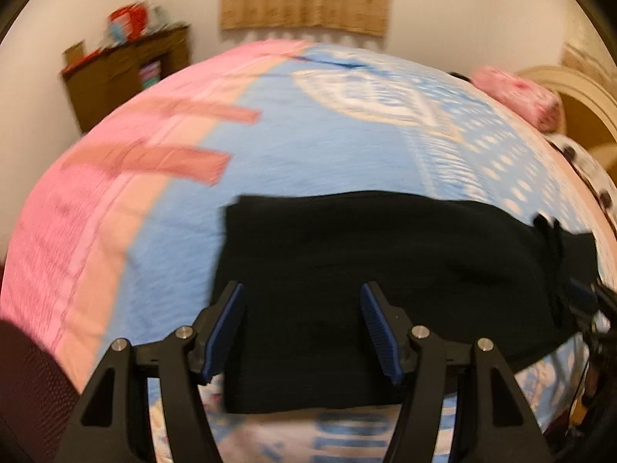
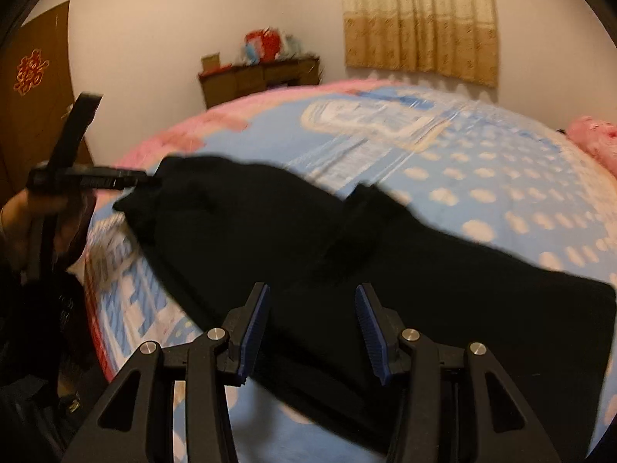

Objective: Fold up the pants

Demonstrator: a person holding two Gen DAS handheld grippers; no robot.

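Black pants (image 1: 366, 281) lie across the near part of the bed (image 1: 308, 146), stretched left to right; they also show in the right wrist view (image 2: 347, 270). My left gripper (image 1: 302, 289) is open, its blue pads apart just above the pants' left end, holding nothing. My right gripper (image 2: 312, 289) is open above the pants' middle, empty. In the right wrist view the left gripper (image 2: 146, 179) appears at the far left, level with the pants' left end. A bunched fold (image 2: 358, 227) rises in the middle of the pants.
The bed carries a blue and pink patterned sheet (image 2: 462, 154). A pink pillow (image 1: 520, 96) lies at the head on the right. A brown cabinet (image 1: 127, 73) with clutter stands against the far wall. A curtain (image 2: 420, 23) hangs behind. A door (image 2: 34, 88) is at left.
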